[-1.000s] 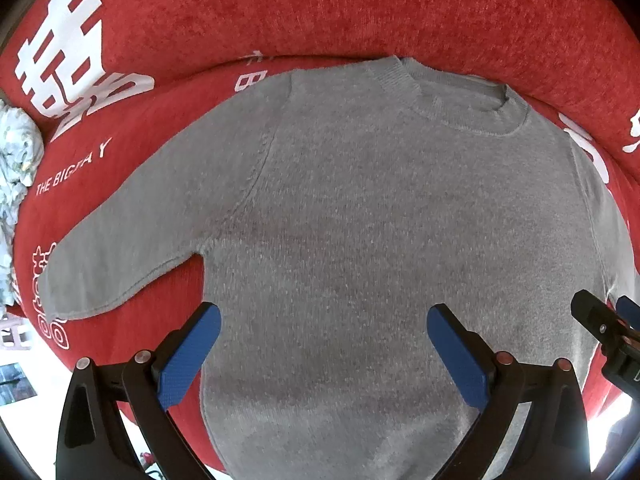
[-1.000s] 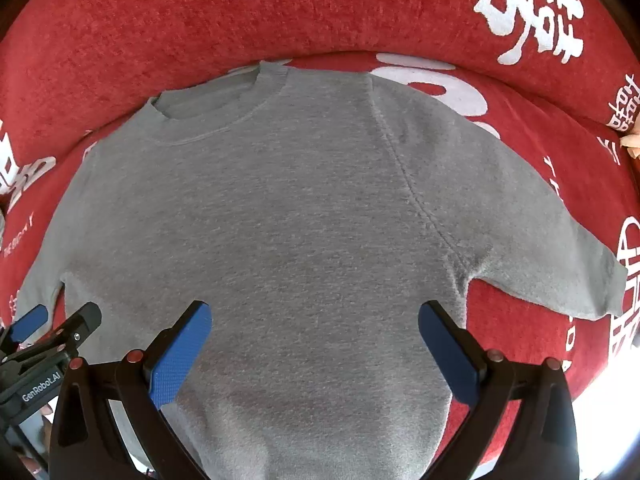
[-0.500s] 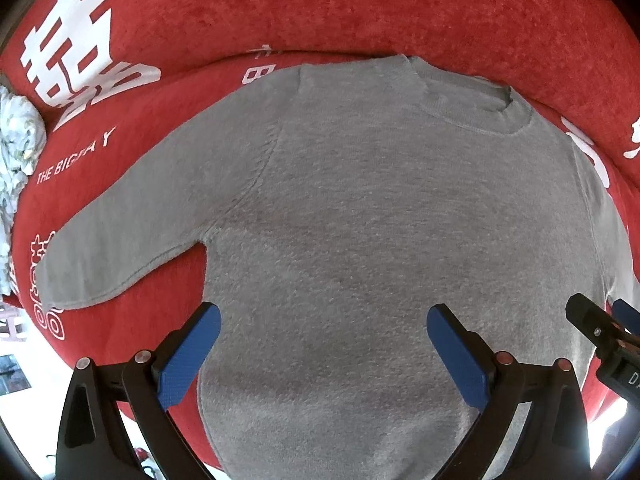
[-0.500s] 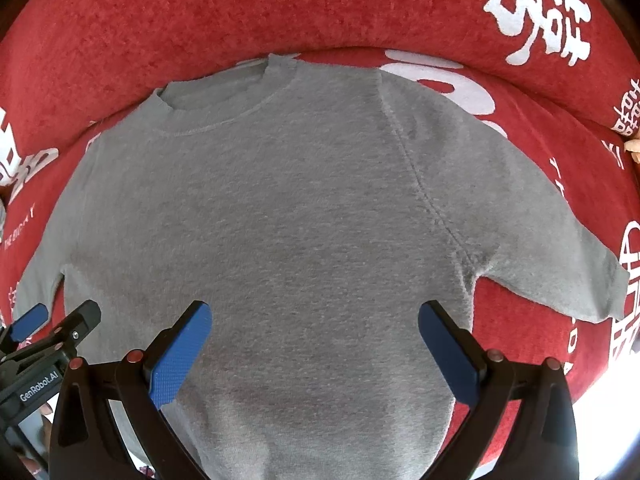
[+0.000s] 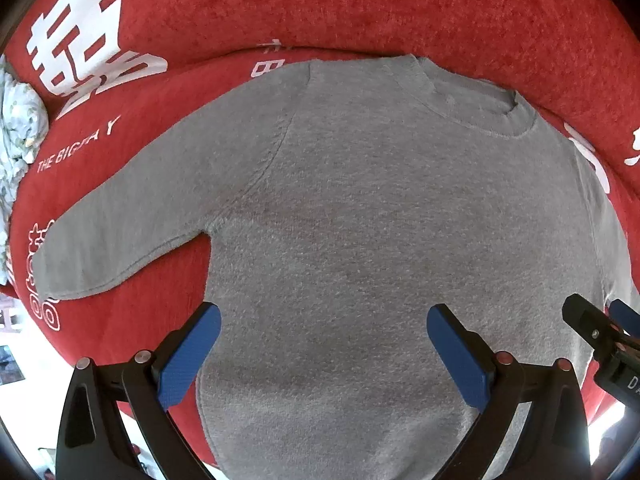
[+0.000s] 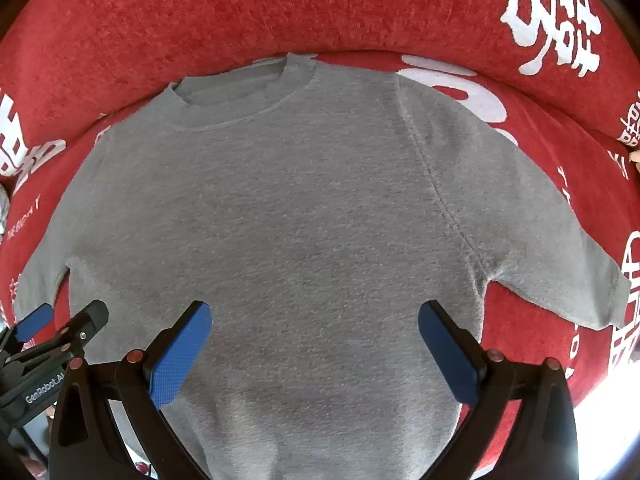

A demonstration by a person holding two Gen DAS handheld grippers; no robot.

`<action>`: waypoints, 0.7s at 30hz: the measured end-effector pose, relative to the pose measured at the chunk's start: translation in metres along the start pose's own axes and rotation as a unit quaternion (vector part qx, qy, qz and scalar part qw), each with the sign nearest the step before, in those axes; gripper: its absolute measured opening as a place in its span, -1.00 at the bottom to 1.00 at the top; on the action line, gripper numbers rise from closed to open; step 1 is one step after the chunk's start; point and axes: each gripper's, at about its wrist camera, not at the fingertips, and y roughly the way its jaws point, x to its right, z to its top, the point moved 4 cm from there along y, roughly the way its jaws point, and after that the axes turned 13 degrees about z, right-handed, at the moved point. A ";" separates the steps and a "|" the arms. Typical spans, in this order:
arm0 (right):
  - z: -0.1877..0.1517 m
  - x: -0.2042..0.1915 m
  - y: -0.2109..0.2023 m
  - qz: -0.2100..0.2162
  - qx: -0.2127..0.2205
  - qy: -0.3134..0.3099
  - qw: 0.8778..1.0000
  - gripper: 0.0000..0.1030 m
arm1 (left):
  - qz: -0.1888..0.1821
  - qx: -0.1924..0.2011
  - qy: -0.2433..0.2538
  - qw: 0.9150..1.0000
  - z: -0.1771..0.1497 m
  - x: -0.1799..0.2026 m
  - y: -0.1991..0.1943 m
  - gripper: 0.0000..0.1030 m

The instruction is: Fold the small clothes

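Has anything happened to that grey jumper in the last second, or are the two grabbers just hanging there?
Very little. In both views the grey jumper slides slightly lower in the picture, so both grabbers seem to have shifted a little. The left gripper and right gripper were open before and are open now, holding nothing. The jumper lies flat on the red cover, sleeves spread, unfolded as before.
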 end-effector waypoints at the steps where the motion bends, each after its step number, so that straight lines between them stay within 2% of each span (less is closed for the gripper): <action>1: -0.001 -0.001 0.000 0.000 0.001 0.001 1.000 1.00 | -0.001 0.000 -0.001 1.000 0.000 -0.001 0.000 1.00; 9: -0.005 -0.008 -0.005 -0.008 0.007 0.005 1.000 1.00 | -0.014 0.002 0.002 1.000 0.000 -0.007 0.001 1.00; 14: -0.008 -0.021 -0.006 -0.012 0.006 -0.001 1.000 1.00 | -0.039 0.004 -0.021 0.999 -0.001 -0.027 0.001 1.00; 16: -0.011 -0.031 -0.005 -0.009 0.006 -0.006 1.000 1.00 | -0.061 0.002 -0.042 0.997 -0.002 -0.044 0.006 1.00; 21: -0.020 -0.064 0.004 0.004 -0.003 -0.026 1.000 1.00 | -0.119 -0.007 -0.117 0.986 -0.013 -0.114 0.036 1.00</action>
